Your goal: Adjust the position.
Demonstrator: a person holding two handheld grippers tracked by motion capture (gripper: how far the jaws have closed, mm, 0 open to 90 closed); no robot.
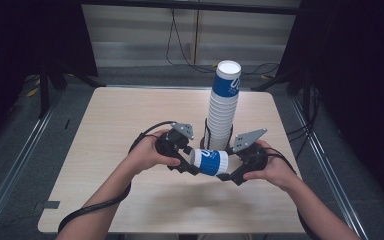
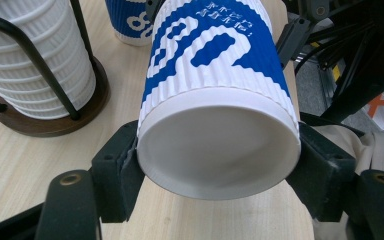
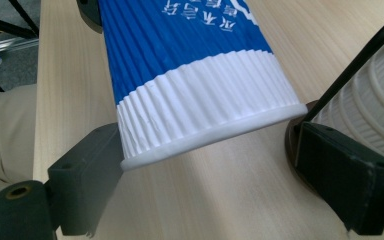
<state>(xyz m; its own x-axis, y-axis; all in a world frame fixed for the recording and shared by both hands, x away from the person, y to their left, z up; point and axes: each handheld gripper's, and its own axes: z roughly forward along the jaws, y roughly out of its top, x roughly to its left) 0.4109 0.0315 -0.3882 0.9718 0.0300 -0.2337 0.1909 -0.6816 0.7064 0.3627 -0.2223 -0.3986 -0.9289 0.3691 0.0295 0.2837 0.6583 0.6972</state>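
Note:
A ribbed blue-and-white paper cup lies on its side in the air just above the table, held between both grippers. My left gripper is shut on the cup's base end; in the left gripper view the white bottom of the cup sits squeezed between the two black pads. My right gripper is at the open end. In the right gripper view the white rim of the cup spans the jaws, and both pads lie against it.
A tall stack of cups stands in a black wire holder with a round wooden base, just behind the grippers. Another blue cup stands on the light wooden table beyond the held one. Cables run over the floor around the table.

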